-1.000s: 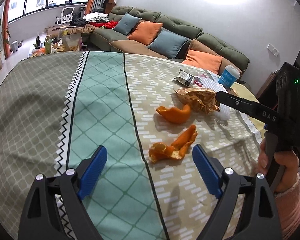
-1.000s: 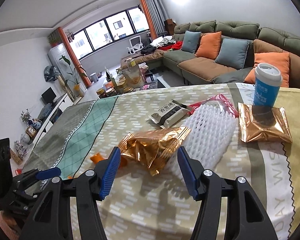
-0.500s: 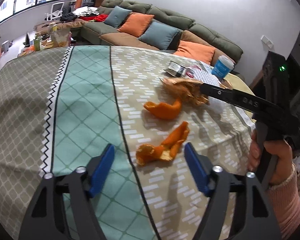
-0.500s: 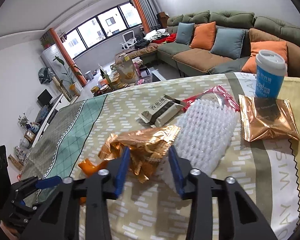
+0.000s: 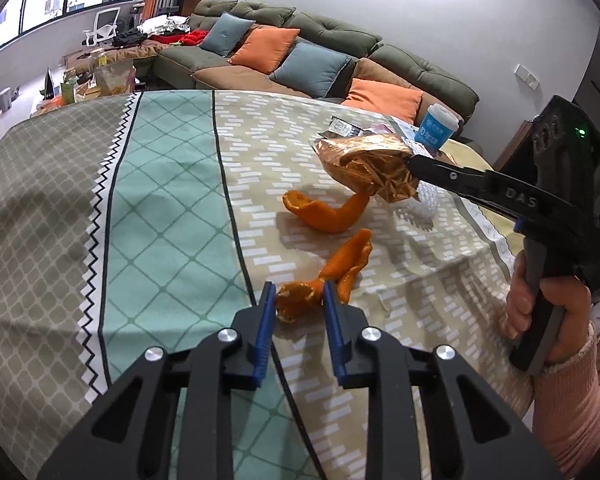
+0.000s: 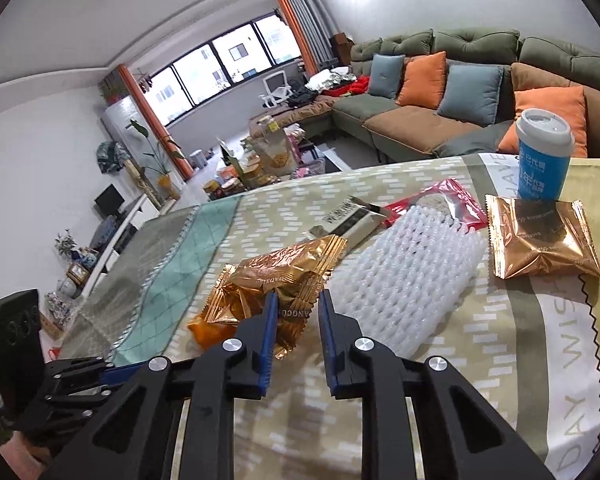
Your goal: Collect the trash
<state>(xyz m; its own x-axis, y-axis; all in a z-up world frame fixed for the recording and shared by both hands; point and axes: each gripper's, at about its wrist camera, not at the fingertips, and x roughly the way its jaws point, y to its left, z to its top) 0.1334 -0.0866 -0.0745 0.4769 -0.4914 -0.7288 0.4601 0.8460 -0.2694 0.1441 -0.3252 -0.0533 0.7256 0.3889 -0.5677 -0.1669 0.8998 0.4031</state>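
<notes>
Right gripper [image 6: 296, 312] pinching the crumpled gold wrapper [image 6: 276, 280]

The jaws have just been closing, and the blue pads now press on the near edge of the wrapper. Just to the right of the claw lies a white foam net [image 6: 420, 280] on the patterned cloth [image 6: 520, 360]. Beyond it are a red packet [image 6: 456, 200] and a black-and-white packet [image 6: 352, 220]. Far right lies a flat gold packet [image 6: 540, 236], with a blue cup [image 6: 544, 156] behind it. The left gripper [image 6: 72, 380] shows at lower left.
</notes>
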